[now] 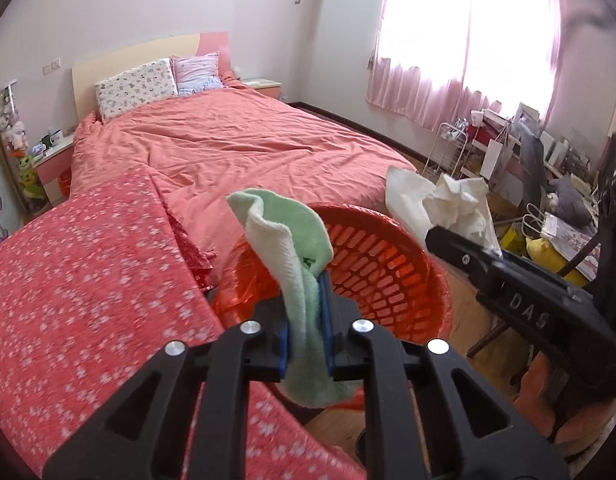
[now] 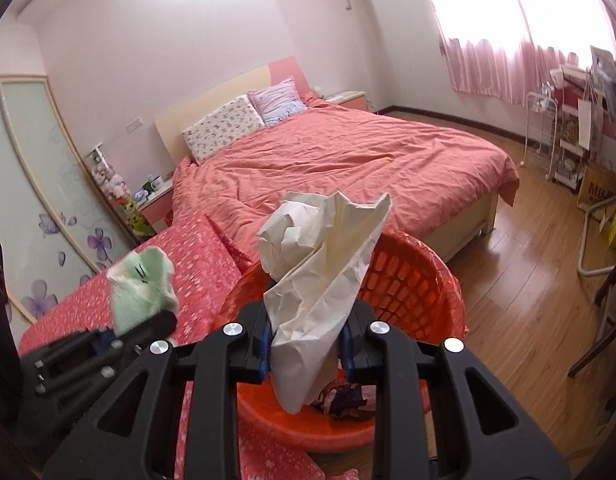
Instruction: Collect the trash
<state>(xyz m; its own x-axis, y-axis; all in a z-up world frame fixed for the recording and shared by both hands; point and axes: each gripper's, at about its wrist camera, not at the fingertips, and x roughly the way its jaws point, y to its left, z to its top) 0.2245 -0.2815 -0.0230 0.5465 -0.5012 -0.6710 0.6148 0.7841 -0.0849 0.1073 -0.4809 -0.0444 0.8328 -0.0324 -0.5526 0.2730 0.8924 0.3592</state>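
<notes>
Bedroom first: your view runs from the sliding wardrobe door (image 2: 40, 184) with purple flowers at far left, across the wide bed (image 1: 244, 148) under its salmon cover, to the pink curtains (image 1: 467, 40) and the cluttered shelves at far right. Near left lies a red flowered cloth (image 1: 88, 272) over a low surface, just beside the bin. Your left gripper (image 1: 304, 332) has its blue pads pressed in on a green and white cloth (image 1: 288, 240), which stands up out of the jaws and hangs below them, right over the near rim of the red basket (image 1: 387, 272). Moving right, your right gripper (image 2: 308, 344) is clamped on a crumpled cream paper (image 2: 323, 264), its jaws narrowed to the thickness of the wad, and it too hangs above the basket's mouth. Some dark scraps (image 2: 343, 394) already lie at the bottom of the basket, seen from the right wrist. So the gathering part looks done for these two pieces; what is left, by my reading, is to let both go so they fall inside. Whether more trash waits elsewhere I cannot tell; the bed looks clear, but the floor near the shelves at right is too crowded to judge.
</notes>
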